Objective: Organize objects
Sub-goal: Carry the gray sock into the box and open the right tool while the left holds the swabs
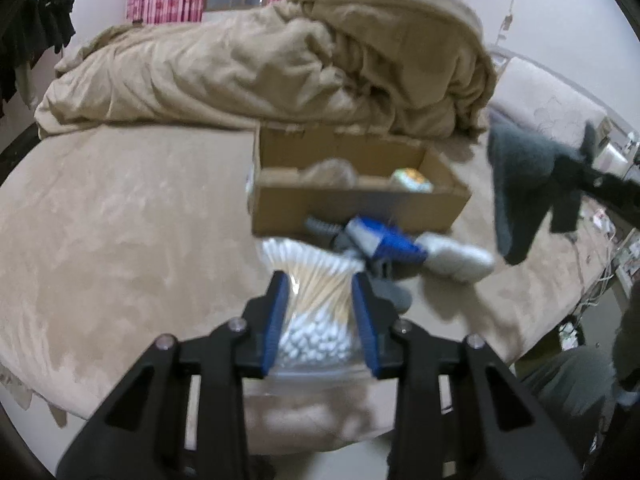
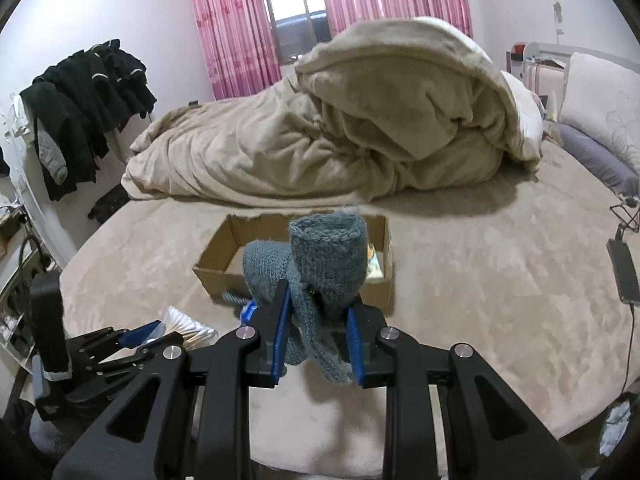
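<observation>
My left gripper [image 1: 318,280] is shut on a clear bag of cotton swabs [image 1: 316,300] and holds it just in front of an open cardboard box [image 1: 352,208] on the bed. The box holds a brown item [image 1: 330,172] and a small colourful item [image 1: 412,180]. A blue and grey object [image 1: 384,240] and a grey sock [image 1: 460,258] lie before the box. My right gripper [image 2: 318,292] is shut on grey-blue knitted socks [image 2: 324,264], held up above the bed near the box [image 2: 224,252]. The right gripper and socks also show in the left wrist view [image 1: 520,184].
A heaped beige blanket [image 2: 340,132] lies behind the box. Pillows [image 2: 600,120] sit at the right. Dark clothes [image 2: 84,96] hang on a rack at the left. A phone on a cable [image 2: 622,272] lies at the bed's right edge.
</observation>
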